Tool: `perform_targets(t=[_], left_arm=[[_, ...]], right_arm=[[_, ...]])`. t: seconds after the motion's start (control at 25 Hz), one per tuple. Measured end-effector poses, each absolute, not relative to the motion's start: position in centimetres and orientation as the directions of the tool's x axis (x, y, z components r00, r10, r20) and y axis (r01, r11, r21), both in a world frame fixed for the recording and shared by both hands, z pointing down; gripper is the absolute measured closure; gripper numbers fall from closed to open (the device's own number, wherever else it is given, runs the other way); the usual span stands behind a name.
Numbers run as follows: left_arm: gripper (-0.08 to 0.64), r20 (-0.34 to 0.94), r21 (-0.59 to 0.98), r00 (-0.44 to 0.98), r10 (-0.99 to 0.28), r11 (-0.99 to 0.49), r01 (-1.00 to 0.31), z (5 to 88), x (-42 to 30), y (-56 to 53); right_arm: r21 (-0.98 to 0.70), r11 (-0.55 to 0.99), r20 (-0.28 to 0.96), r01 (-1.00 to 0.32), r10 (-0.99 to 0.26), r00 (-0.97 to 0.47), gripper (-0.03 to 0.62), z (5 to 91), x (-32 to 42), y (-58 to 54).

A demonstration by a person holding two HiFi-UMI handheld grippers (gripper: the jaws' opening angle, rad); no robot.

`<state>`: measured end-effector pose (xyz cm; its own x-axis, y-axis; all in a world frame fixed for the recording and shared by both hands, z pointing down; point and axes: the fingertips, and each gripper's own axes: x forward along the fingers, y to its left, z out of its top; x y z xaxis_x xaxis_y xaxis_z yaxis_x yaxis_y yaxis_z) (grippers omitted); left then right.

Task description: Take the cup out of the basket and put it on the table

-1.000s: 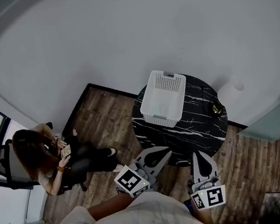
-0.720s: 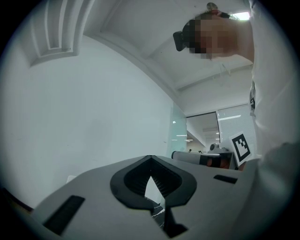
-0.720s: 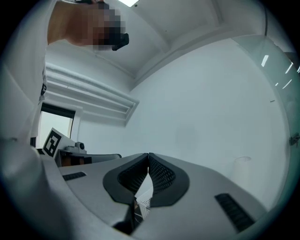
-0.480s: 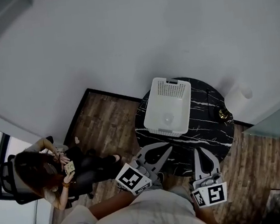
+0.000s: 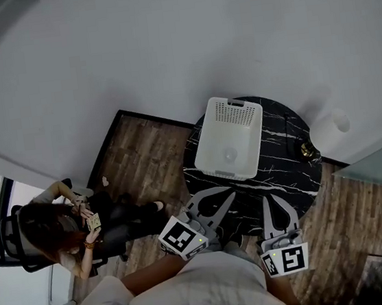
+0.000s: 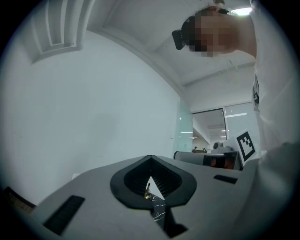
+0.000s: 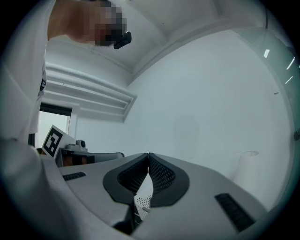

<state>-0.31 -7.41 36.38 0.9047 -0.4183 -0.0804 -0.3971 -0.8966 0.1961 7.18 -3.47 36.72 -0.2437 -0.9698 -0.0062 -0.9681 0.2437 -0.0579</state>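
Since a second ago our view has tipped further over, so we now look straight down into the basket, and both grippers have crept a bit closer to the near edge.

Nearest to us, the left hand-held gripper (image 5: pixel 231 194) has its jaws together at the tips with nothing between them. It's the same deal with the right hand-held gripper (image 5: pixel 272 199), tips touching and empty. Both hover over the near rim of the round black marble bench (image 5: pixel 286 171).

Further in, the white basket (image 5: pixel 234 112) stands on the bench's left half. The cup (image 5: pixel 230 155) is inside it, a pale round thing on the bottom toward the near wall. We can't make out anything else in there.

Past that, a small brass thing (image 5: pixel 307 149) sits near the bench's right edge, with a white cylinder (image 5: pixel 331 126) just beyond by the wall.

Off to the left, a person (image 5: pixel 62 230) sits on a chair on the wooden floor (image 5: pixel 144 161), well apart from the bench.
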Motion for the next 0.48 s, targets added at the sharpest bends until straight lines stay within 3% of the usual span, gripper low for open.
perform_targets(t=[0.48], left_arm=[[0.554,0.011,0.231,0.892,-0.453,-0.866,-0.443,40.0,1.3,-8.4]], right_arm=[[-0.068,0.32,0.071,-0.945,-0.943,-0.325,0.584,40.2,8.3,-5.3]])
